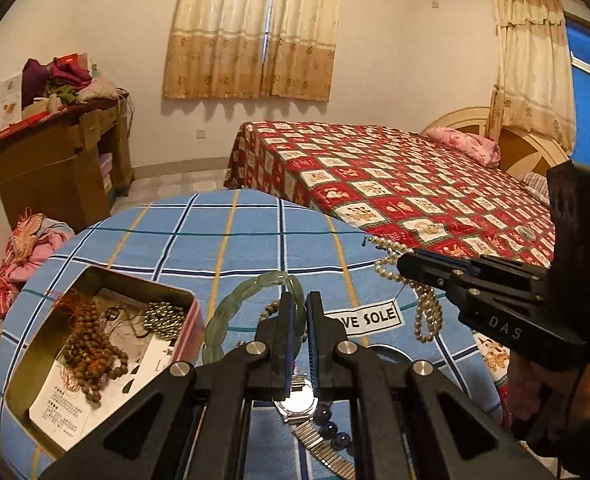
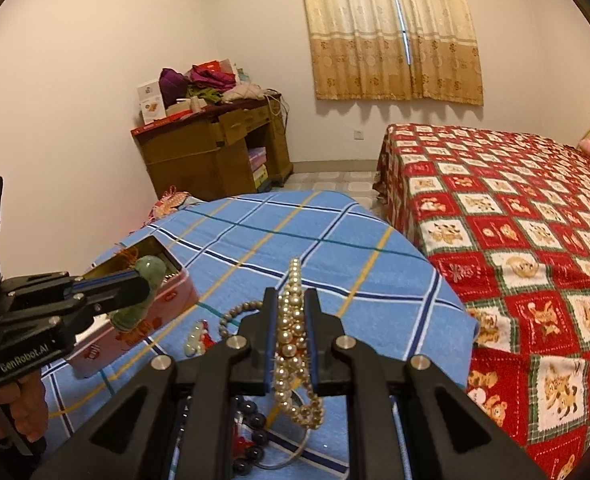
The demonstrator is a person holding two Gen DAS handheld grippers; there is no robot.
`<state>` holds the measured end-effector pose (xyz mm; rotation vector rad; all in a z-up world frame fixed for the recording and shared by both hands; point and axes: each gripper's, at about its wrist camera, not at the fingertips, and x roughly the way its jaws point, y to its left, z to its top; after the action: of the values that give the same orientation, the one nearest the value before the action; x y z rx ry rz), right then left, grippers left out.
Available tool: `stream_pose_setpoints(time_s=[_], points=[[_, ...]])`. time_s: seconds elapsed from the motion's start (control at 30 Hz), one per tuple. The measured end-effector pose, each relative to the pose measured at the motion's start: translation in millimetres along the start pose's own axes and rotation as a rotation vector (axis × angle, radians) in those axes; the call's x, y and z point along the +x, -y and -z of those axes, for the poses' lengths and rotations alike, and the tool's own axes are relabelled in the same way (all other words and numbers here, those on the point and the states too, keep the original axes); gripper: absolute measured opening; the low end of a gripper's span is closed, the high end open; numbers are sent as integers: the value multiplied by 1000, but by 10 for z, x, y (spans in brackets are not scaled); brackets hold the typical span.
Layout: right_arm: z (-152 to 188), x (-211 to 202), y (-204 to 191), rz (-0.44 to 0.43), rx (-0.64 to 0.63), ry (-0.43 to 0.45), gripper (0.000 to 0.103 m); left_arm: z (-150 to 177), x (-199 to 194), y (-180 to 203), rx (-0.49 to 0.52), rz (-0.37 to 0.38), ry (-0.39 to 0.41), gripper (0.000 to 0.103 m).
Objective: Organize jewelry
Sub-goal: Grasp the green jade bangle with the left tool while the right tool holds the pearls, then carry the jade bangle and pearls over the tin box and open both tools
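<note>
1. Left claw (image 1: 300, 312) is pinched tight on the green jade bracelet (image 1: 231, 312), gripping it at the ring's right side so the rest hangs off to 9 o'clock of the tips. From the right wrist view it's already up in the air, just over the near end of the tin (image 2: 135, 320)

2. Right claw (image 2: 291, 320) is clamped on the pearl necklace (image 2: 295, 344), bunched strands between the pads, loops dangling below and 1 strand poking up past the tips at 12 o'clock

3. I'd say the step is carrying both pieces to the tin. For the bracelet: get it fully over the opening, lower it before letting go, it's stone and could chip or bounce off the rim

4. Pearls are the fiddly part. The hanging loops swing, so move slow and feed the low end in first so nothing drapes over the edge. Probably best 1 hand at a time, the tin opening looks tight for both

5. The tin sits on the blue checked cloth (image 1: 255, 240) at about 8 o'clock in the left wrist view. Inside: brown wooden prayer beads (image 1: 91, 344) with an orange tassel, a bunch of small metallic beads (image 1: 163, 318) toward the far right corner, and a printed card (image 1: 71, 408) lining the bottom

6. Still out on the cloth: a watch (image 1: 297, 402) with a metal band, dark purple beads (image 1: 335, 428), a grey bead bracelet (image 2: 235, 312) and a small red and white piece (image 2: 199, 340)
</note>
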<state>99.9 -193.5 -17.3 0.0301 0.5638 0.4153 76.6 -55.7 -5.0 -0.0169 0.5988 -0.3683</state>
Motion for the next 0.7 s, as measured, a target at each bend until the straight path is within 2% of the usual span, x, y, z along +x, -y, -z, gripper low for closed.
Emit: stream_pose_setpoints(time_s=[0.7], points=[[-249,134,-483,-62,-114,5,15,16,-247,-276,-24,-134,49,5]])
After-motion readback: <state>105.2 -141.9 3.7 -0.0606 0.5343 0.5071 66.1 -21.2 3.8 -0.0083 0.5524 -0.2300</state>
